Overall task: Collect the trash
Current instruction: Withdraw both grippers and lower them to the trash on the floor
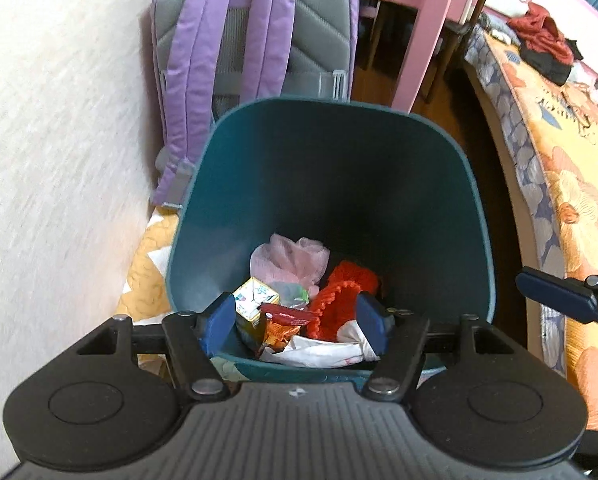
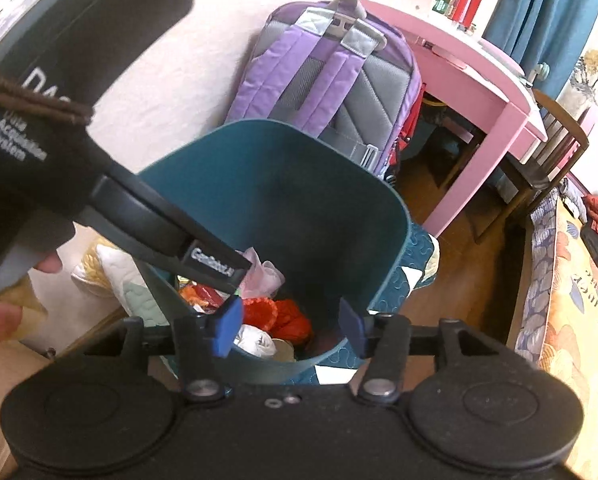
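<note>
Two grippers over the teal bin [image 1: 331,184], both pointing down into it. Left gripper [image 1: 295,320] jaws apart, nothing between the pads; right gripper [image 2: 291,328] likewise, spread and empty. Trash lies at the bin bottom: juice carton [image 1: 255,300], red knit piece [image 1: 347,292], pink plastic bag [image 1: 287,256], white paper [image 1: 319,350]. Readable text on the left tool in the right view: "Data Acquisition System". Bin rim sits near the purple backpack [image 2: 331,80]; pink desk [image 2: 475,92] right of it, bed edge [image 1: 547,184] close on the right.
</note>
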The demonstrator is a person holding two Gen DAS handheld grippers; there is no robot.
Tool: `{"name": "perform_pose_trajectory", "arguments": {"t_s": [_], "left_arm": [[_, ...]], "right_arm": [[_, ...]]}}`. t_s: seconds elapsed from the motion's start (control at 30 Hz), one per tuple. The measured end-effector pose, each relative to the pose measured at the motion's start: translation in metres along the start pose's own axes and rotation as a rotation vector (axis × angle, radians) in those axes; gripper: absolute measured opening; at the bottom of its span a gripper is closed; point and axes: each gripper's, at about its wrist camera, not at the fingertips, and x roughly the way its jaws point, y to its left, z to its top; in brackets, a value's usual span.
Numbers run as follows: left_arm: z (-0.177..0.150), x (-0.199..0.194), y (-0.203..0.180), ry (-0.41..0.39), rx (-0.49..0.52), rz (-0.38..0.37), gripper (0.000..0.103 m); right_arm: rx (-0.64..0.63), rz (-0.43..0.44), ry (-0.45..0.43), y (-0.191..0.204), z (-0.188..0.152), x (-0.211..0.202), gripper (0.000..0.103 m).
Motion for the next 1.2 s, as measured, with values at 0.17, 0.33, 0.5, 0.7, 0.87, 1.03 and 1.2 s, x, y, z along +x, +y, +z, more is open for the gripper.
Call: {"name": "perform_pose_trajectory", "arguments": {"t_s": [0.17,0.33,0.5,0.7,0.87,1.03,1.2], "left_arm": [[-0.008,-0.032,-0.004,-0.047,0.012,-0.004,0.066],[-0.022,-0.071,-0.014,-0.104,0.066,0.000,0.066],[-0.041,-0.109,-0.020,-0.156,0.087,0.001,0.070],[-0.068,-0.136,-0.021,-0.174,0.053,-0.032,0.075],[-0.102,-0.139,-0.023,-0.173,0.013,-0.030,0.080],[-0.141,-0.117,-0.023,-0.136,-0.028,-0.055,0.081],[-0.181,-0.074,-0.027,-0.084,-0.039,-0.059,0.085]], "right_arm": [[0.059,0.037,-0.045,-0.013,0.001,-0.030,0.060],[0.086,0.077,-0.094,-0.025,-0.004,-0.068,0.065],[0.109,0.130,-0.143,-0.036,-0.016,-0.105,0.069],[0.171,0.186,-0.195,-0.049,-0.038,-0.141,0.076],[0.190,0.205,-0.214,-0.055,-0.068,-0.158,0.085],[0.183,0.208,-0.191,-0.054,-0.110,-0.149,0.093],[0.237,0.209,-0.116,-0.055,-0.159,-0.113,0.094]]}}
